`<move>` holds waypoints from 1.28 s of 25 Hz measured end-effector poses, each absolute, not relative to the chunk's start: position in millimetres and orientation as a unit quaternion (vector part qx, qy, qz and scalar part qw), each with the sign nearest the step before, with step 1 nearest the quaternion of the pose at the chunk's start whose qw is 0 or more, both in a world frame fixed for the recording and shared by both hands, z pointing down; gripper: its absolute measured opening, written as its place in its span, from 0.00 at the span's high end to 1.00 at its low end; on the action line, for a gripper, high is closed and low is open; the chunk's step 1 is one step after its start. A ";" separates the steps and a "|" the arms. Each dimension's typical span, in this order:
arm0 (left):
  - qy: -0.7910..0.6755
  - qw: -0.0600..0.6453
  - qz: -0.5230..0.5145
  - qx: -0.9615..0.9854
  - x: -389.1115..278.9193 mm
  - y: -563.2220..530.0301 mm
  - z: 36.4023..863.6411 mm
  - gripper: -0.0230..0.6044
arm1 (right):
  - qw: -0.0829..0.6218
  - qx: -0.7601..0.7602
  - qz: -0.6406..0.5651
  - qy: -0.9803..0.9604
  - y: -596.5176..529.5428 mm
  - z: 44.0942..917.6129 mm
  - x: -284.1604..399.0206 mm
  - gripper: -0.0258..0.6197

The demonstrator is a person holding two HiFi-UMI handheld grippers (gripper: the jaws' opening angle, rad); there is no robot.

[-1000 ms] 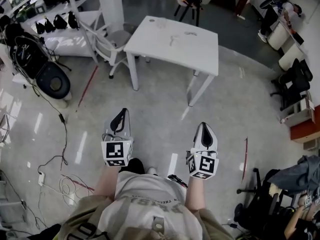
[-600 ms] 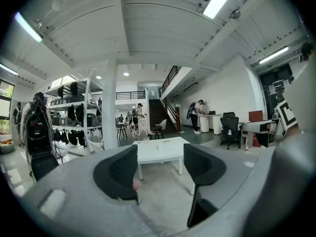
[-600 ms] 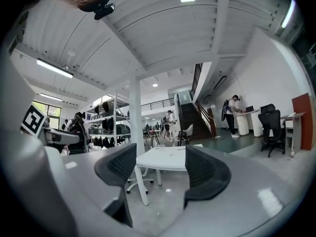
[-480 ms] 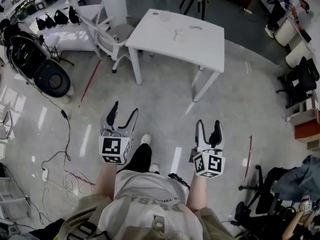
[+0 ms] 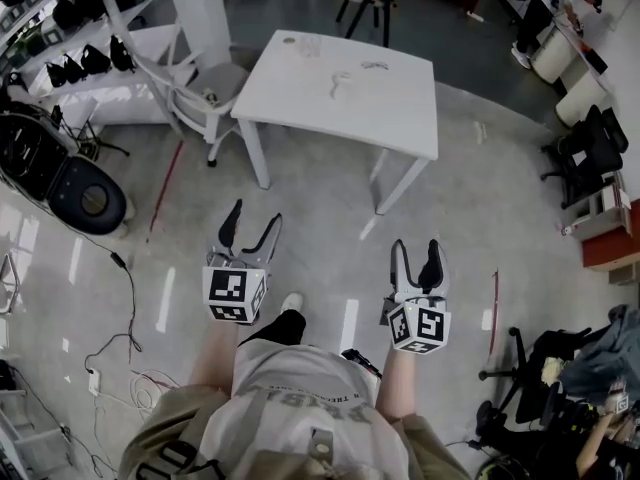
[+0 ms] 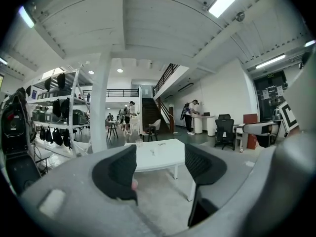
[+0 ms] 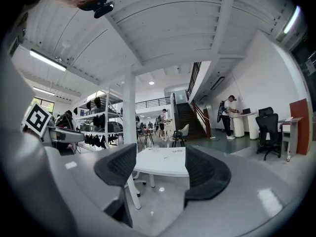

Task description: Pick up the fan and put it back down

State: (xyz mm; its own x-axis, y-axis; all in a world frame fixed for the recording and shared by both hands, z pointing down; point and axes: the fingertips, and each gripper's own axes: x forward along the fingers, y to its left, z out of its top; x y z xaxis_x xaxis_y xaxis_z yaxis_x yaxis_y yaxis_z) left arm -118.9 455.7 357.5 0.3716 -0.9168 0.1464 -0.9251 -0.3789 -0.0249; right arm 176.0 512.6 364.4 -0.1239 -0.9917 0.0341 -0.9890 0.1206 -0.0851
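A white table (image 5: pixel 400 108) stands ahead of me on the grey floor, also seen between the jaws in the left gripper view (image 6: pixel 165 157) and the right gripper view (image 7: pixel 165 164). A small pale object (image 5: pixel 340 83), a cup (image 5: pixel 288 40) and another small item (image 5: pixel 375 65) lie on it, all too small to identify as the fan. My left gripper (image 5: pixel 252 223) is open and holds nothing, well short of the table. My right gripper (image 5: pixel 415 253) is open too, with only floor and table showing between its pads (image 7: pixel 118 169).
A white chair (image 5: pixel 205 83) stands at the table's left corner. Shelves with black bags (image 5: pixel 80 63) line the left, with a round black device (image 5: pixel 90 198) and floor cables (image 5: pixel 120 268) below. Office chairs (image 5: pixel 585 153) and a seated person (image 5: pixel 600 438) are at the right.
Both grippers went from shut to open. I have walked forward, so both grippers are closer to the table.
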 end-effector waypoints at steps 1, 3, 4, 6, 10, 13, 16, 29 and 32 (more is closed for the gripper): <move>-0.553 0.029 0.067 0.830 -119.1 444.0 354.5 0.46 | 0.014 -0.664 -0.042 0.747 503.7 361.7 174.2 0.52; -0.545 0.028 0.066 0.835 -121.1 420.6 350.0 0.46 | 0.011 -0.670 -0.038 0.742 485.0 356.9 170.9 0.52; -0.541 0.027 0.065 0.838 -123.0 409.5 348.5 0.46 | 0.009 -0.673 -0.036 0.739 475.3 355.3 168.7 0.52; -0.534 0.026 0.065 0.842 -128.5 388.8 346.1 0.46 | 0.004 -0.679 -0.033 0.734 456.5 353.5 163.1 0.52; -0.531 0.027 0.064 0.844 -144.9 351.5 340.1 0.46 | -0.001 -0.682 -0.031 0.731 421.9 349.6 149.7 0.52; -0.530 0.029 0.063 0.845 -157.4 328.0 340.7 0.46 | -0.009 -0.681 -0.032 0.732 399.1 351.3 138.2 0.52; -0.531 0.037 0.066 0.844 -170.8 311.6 348.1 0.46 | -0.015 -0.683 -0.037 0.729 383.1 356.8 129.9 0.52; -0.540 0.071 0.083 0.834 -185.1 275.7 383.1 0.46 | -0.023 -0.714 -0.053 0.698 345.4 370.9 164.9 0.52; -0.544 0.072 0.086 0.831 -180.9 262.8 383.9 0.46 | -0.020 -0.714 -0.058 0.698 329.3 372.2 174.5 0.52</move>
State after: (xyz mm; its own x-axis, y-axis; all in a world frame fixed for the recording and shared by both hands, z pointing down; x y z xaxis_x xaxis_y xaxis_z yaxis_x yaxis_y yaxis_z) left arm -180.9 262.8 383.9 0.3930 -0.8924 0.2215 -0.9173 -0.3973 0.0267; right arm 174.5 329.3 372.2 0.0196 -0.9936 0.1108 -0.9983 -0.0254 -0.0515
